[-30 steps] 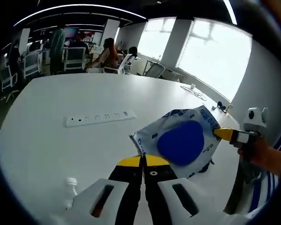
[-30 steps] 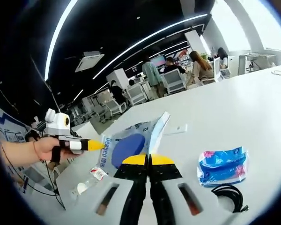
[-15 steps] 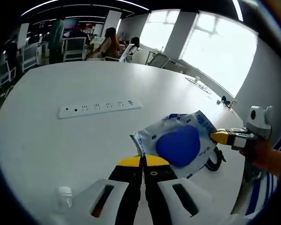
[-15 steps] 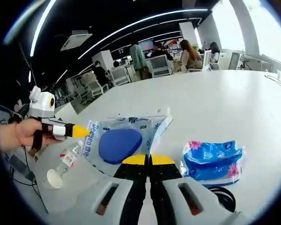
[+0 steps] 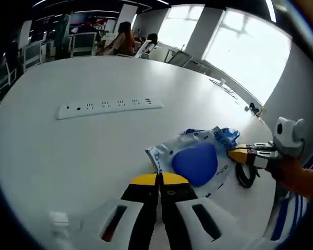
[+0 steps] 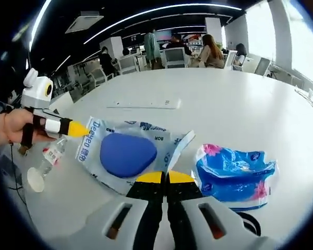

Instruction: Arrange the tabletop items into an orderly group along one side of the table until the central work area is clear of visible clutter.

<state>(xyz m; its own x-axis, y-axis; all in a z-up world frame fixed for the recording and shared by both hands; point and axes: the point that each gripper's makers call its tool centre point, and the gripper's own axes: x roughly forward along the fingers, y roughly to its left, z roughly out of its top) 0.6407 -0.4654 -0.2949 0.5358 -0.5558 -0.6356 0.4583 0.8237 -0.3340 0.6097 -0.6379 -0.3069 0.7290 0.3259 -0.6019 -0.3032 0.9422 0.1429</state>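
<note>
Left gripper (image 5: pixel 159 178), jaws pressed together, pinching one edge of the blue-and-white wipes pack (image 6: pixel 128 154) low over the white table (image 6: pixel 240 104); right gripper (image 6: pixel 165 177) clamped on the opposite edge. Blue tissue packet (image 6: pixel 233 174) just right. Power strip (image 5: pixel 110 106) farther back.

Black cable (image 6: pixel 250 223) largely hidden behind right gripper body, coil (image 5: pixel 246 174) partly behind left view's blue-and-white pouch (image 5: pixel 195 161), clear bottle (image 5: pixel 59 223) blurred at edge, pouch print too small to read.
</note>
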